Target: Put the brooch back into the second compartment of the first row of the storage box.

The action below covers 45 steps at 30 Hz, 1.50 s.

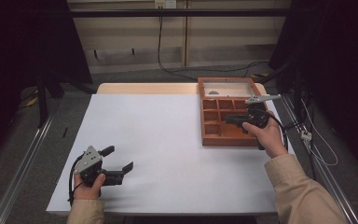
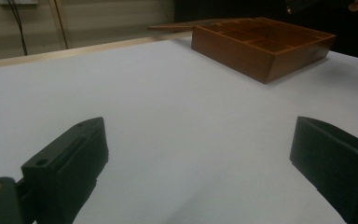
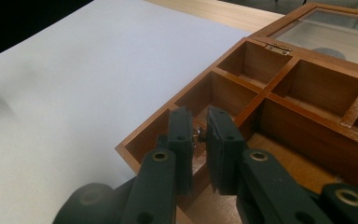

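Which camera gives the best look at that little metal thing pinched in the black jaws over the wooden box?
The right gripper view: the small metal piece shows close up between the right gripper's jaws, above a compartment of the wooden box. In the high view the gripper hides it. In the left gripper view the box is too distant.

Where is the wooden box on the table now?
In the high view, the wooden box lies at the table's far right, lid open, with the right gripper over its compartments.
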### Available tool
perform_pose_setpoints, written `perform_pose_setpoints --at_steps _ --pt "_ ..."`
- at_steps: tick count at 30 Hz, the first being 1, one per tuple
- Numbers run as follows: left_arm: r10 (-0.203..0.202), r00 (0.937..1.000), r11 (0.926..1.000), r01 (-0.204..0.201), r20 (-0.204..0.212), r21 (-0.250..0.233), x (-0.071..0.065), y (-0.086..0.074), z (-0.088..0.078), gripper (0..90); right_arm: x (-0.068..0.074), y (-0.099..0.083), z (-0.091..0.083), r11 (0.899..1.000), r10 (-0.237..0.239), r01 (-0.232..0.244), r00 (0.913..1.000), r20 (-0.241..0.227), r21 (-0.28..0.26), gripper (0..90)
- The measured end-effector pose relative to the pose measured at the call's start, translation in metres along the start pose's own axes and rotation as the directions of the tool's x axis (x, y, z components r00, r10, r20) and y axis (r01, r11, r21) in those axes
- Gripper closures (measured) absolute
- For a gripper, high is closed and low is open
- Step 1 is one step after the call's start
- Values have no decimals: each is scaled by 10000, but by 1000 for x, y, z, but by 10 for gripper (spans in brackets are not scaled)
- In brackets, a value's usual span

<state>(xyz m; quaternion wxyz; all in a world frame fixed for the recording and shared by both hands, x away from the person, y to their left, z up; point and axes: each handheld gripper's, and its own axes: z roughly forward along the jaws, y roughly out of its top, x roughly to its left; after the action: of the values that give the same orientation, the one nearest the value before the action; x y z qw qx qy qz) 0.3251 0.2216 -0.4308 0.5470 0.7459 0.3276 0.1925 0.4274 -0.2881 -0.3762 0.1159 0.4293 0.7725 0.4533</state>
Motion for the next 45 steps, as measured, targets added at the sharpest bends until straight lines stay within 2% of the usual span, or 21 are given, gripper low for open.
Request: perform_pose_setpoints --at_steps 19,35,45 --pt "-37 10000 10000 37 33 3 -1 0 1 39 -13 2 7 9998 178 -178 9996 218 30 809" --pt "-55 10000 10000 55 49 4 -1 0 2 39 -15 11 10 10000 8 -10 9995 318 84 809" --pt "-49 10000 10000 49 65 16 -2 0 2 39 -19 11 13 9999 114 -118 9993 357 103 809"
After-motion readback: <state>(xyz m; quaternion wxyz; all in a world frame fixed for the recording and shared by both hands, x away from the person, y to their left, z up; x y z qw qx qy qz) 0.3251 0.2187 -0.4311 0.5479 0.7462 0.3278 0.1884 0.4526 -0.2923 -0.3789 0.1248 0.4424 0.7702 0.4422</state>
